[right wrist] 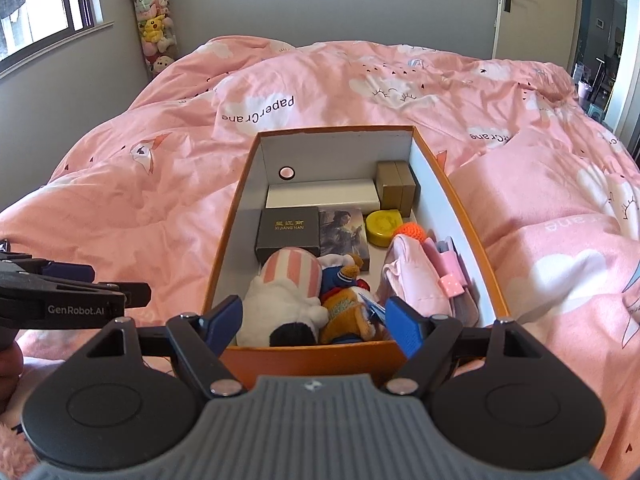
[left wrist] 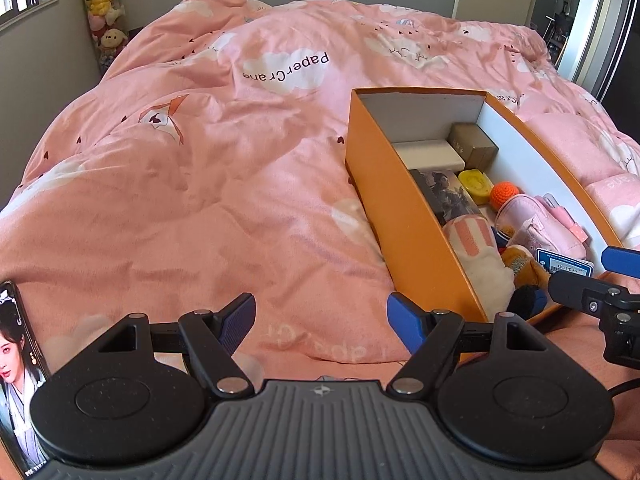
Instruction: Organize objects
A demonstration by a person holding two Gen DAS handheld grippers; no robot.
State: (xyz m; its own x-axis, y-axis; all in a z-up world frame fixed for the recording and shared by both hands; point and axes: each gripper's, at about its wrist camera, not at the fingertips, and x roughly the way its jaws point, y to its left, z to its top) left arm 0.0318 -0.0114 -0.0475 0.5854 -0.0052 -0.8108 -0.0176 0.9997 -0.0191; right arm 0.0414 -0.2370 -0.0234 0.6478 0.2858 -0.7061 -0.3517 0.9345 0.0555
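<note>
An orange box (right wrist: 460,200) lies on the pink duvet and holds several things: a white box (right wrist: 322,197), a tan box (right wrist: 396,190), a black box (right wrist: 288,232), a picture card (right wrist: 344,232), a yellow tin (right wrist: 385,227), an orange ball (right wrist: 410,231), a pink pouch (right wrist: 416,280), a striped white plush (right wrist: 286,296) and a brown plush (right wrist: 346,312). My right gripper (right wrist: 316,330) is open and empty at the box's near end. My left gripper (left wrist: 322,322) is open and empty over the duvet, left of the box (left wrist: 384,184).
A phone (left wrist: 18,376) showing a woman's face lies at the left gripper's near left. The pink duvet (left wrist: 200,184) covers the bed. A tube of plush toys (right wrist: 154,20) stands in the far corner by the window. A door (right wrist: 532,8) is at the back right.
</note>
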